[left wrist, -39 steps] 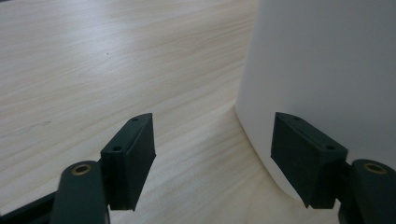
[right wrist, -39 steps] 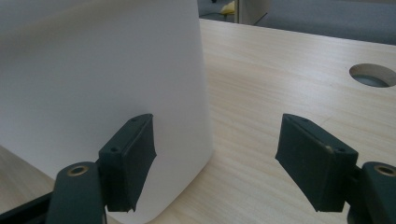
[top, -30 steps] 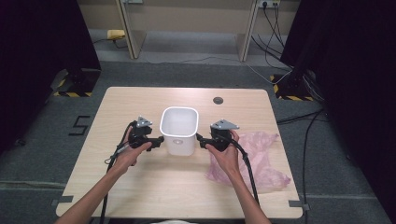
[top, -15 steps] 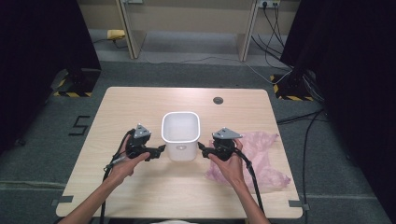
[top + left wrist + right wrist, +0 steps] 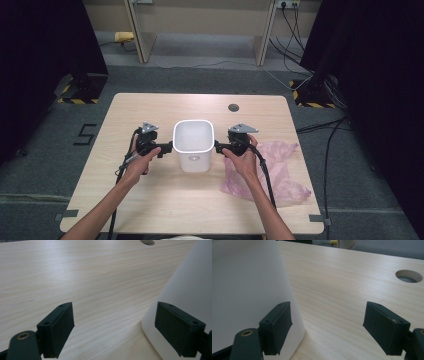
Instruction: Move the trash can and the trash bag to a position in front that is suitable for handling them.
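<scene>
A white plastic bin [image 5: 194, 145] stands upright in the middle of the wooden table [image 5: 150, 200]. My left gripper [image 5: 167, 148] points at its left wall and my right gripper [image 5: 218, 146] at its right wall. In the left gripper view the jaws of the left gripper [image 5: 115, 327] are wide apart over bare wood, and one lies close to the bin [image 5: 190, 285]. The right gripper [image 5: 327, 327] mirrors this beside the bin [image 5: 244, 290]. Both pairs of jaws have just been opening, with nothing between them. I cannot tell whether either touches the bin.
A crumpled pink plastic bag [image 5: 270, 170] lies on the table right of the bin, under my right forearm. A round cable hole [image 5: 233, 107] sits near the far edge. Cables trail from both grippers toward the near edge.
The bin has shifted slightly toward the near edge. Both hands came nearer with it, then moved back away a little, staying at its two sides.
</scene>
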{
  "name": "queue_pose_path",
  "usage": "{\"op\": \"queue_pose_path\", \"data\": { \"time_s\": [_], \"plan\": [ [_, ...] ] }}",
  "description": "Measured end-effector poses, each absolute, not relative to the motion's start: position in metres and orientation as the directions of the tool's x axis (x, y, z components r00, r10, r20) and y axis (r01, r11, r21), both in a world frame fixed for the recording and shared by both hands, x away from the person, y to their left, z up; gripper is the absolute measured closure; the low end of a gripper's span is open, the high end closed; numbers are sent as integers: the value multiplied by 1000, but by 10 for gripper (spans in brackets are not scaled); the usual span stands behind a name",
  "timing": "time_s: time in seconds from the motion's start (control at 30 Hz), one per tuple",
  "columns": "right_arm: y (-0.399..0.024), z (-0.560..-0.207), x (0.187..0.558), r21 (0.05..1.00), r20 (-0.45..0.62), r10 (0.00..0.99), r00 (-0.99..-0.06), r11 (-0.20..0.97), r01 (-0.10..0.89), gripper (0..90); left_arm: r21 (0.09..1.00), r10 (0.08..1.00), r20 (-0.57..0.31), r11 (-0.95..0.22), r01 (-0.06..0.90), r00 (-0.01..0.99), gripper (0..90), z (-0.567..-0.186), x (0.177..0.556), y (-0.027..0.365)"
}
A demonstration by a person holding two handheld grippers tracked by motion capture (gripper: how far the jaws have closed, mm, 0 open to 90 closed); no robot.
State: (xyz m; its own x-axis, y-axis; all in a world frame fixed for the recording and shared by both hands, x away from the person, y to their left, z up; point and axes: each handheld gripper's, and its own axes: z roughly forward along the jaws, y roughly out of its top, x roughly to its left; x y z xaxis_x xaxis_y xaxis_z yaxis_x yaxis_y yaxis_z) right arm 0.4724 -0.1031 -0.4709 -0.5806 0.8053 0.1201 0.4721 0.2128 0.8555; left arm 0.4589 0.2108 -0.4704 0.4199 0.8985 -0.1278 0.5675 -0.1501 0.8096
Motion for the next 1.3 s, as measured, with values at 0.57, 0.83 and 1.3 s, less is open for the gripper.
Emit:
{"op": "queue_pose_path", "data": {
  "time_s": [0.57, 0.83, 1.3],
  "plan": [
    [-99, -471, 431, 852, 104, 768, -632, 259, 455, 335, 787, 867, -150, -187, 588, 476, 326, -465, 425, 210],
    [-99, -470, 411, 850, 90, 762, -642, 277, 448, 334, 788, 865, -142, -195, 584, 481, 339, -465, 407, 210],
    [-105, -471, 399, 851, 71, 783, -618, 276, 447, 333, 792, 861, -120, -217, 570, 495, 333, -465, 395, 201]
  ]
}}
